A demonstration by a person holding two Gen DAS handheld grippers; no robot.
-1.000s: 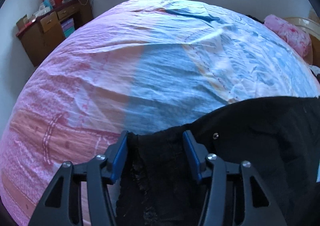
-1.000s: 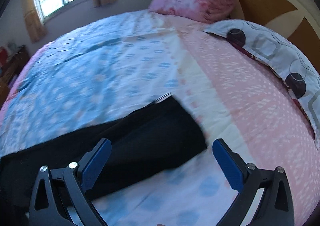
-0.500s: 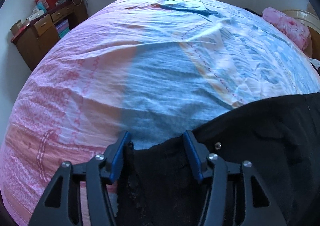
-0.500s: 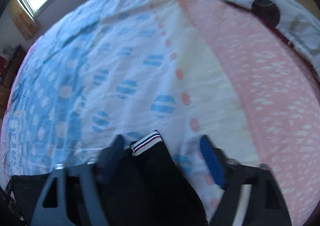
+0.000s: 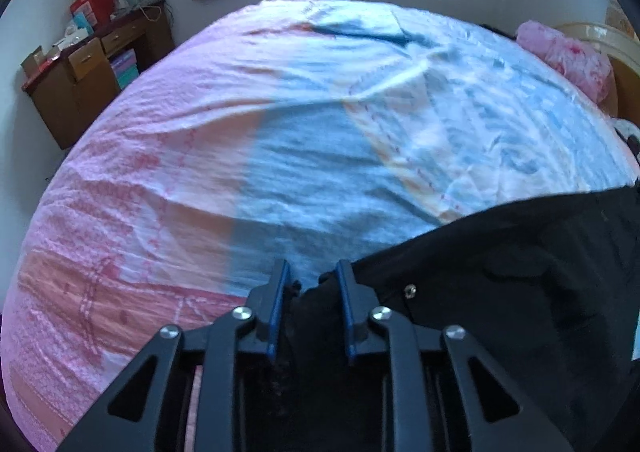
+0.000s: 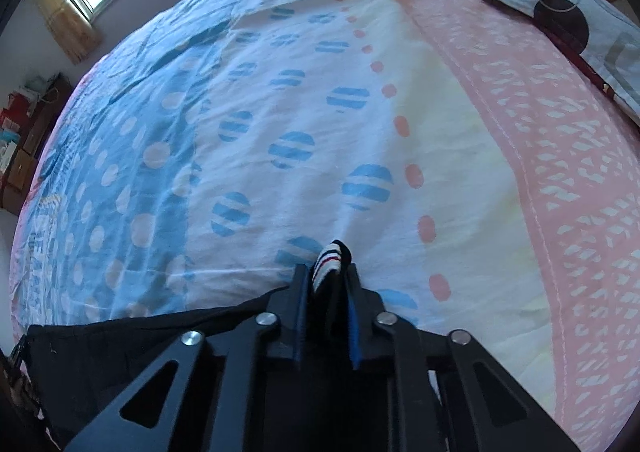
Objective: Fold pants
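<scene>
Now both grippers are pinched tight on the black pants [image 5: 520,292], the left gripper [image 5: 310,284] on one end, the right gripper [image 6: 330,276] on the striped hem [image 6: 328,262], the garment's length running between them along the bed's [image 6: 360,111] near edge.

The black cloth pants [image 5: 520,292] lie on the big bed with the pink and blue patterned sheet [image 5: 280,151], at its near edge. The left gripper [image 5: 310,284] is at their left end and the right gripper [image 6: 330,280] at their striped right end. The brown wooden desk [image 5: 80,75] stands left of the bed. The pink pillow [image 5: 568,55] lies at the bed's far right.
</scene>
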